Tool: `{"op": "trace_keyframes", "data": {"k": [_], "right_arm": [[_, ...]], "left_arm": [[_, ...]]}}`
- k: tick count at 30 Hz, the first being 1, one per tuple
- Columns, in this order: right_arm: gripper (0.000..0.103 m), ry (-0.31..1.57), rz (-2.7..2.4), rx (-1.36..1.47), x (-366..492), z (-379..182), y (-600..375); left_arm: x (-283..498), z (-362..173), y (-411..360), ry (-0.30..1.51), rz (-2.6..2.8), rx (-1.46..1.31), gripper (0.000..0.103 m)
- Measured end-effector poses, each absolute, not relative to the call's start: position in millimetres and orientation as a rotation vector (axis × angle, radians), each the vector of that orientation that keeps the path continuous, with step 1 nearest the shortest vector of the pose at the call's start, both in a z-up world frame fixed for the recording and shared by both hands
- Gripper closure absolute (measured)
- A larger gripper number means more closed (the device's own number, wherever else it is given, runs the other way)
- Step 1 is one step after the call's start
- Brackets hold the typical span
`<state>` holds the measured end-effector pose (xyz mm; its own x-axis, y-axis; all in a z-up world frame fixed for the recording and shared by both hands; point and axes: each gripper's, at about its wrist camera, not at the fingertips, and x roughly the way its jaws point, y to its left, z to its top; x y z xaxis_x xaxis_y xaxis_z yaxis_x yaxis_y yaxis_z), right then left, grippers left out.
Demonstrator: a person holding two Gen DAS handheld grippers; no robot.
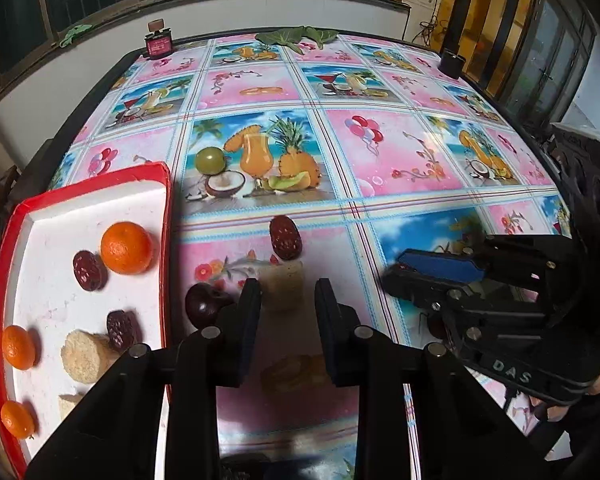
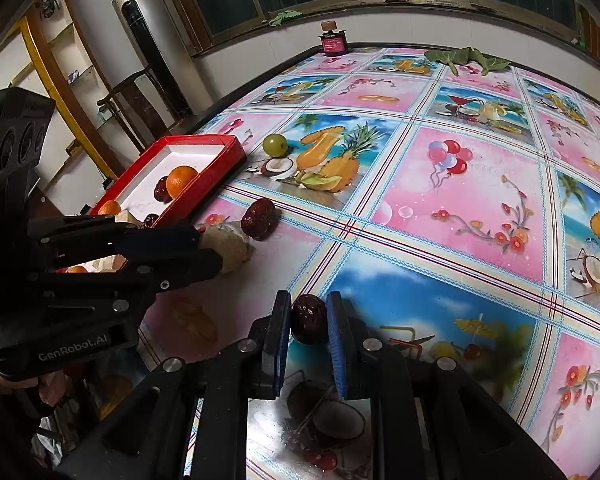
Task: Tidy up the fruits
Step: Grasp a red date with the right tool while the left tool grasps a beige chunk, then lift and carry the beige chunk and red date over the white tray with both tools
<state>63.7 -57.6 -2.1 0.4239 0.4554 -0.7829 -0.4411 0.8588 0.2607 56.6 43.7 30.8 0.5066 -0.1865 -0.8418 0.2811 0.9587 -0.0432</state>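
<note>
A red-rimmed white tray [image 1: 96, 196] at the left holds oranges [image 1: 126, 247], red dates [image 1: 89, 270] and pale round cakes [image 1: 85, 355]. On the tablecloth lie a pale cake [image 1: 281, 285], a red date [image 1: 285, 237], a dark plum [image 1: 204, 304] and a green fruit [image 1: 209, 160]. My left gripper [image 1: 287, 294] is open, its fingers either side of the pale cake. My right gripper [image 2: 309, 320] is shut on a dark red date [image 2: 308, 318] low over the table. The right gripper also shows in the left wrist view [image 1: 440, 276].
A small dark red bottle [image 1: 158, 42] stands at the table's far edge, green leaves [image 1: 296, 36] beside it, and a black cylinder [image 1: 452, 62] at the far right corner. A tall grey standing unit [image 2: 152, 44] and a wooden chair [image 2: 136, 96] are beyond the table's left side.
</note>
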Motion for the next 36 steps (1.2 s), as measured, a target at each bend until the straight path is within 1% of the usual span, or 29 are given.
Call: {"op": "trace_keyframes", "data": {"k": [5, 7, 11, 15, 20, 22, 36], "right_arm": [[0.085, 0.984, 0.561, 0.017, 64, -2, -58], [0.085, 0.984, 0.559, 0.018, 64, -1, -59], [0.085, 0.986, 0.538, 0.001, 62, -1, -61], [0.085, 0.982, 0.53, -0.001, 60, -1, -66], [0.085, 0.977, 0.529, -0.002, 59, -1, -65], [0.085, 0.977, 0.529, 0.001, 59, -1, -66], [0.085, 0.946, 0.543, 0.006, 54, 13, -58]], "left_arm": [[69, 32, 36, 1.001, -0.279, 0.125, 0.078], [71, 31, 33, 1.0, -0.279, 0.132, 0.076], [63, 30, 34, 1.002, -0.295, 0.116, 0.075], [57, 13, 39, 1.066, -0.307, 0.077, 0.076], [57, 13, 36, 1.046, -0.295, 0.061, 0.075], [57, 13, 34, 1.04, -0.298, 0.069, 0.079], [32, 34, 47, 0.987, -0.283, 0.049, 0.079]]}}
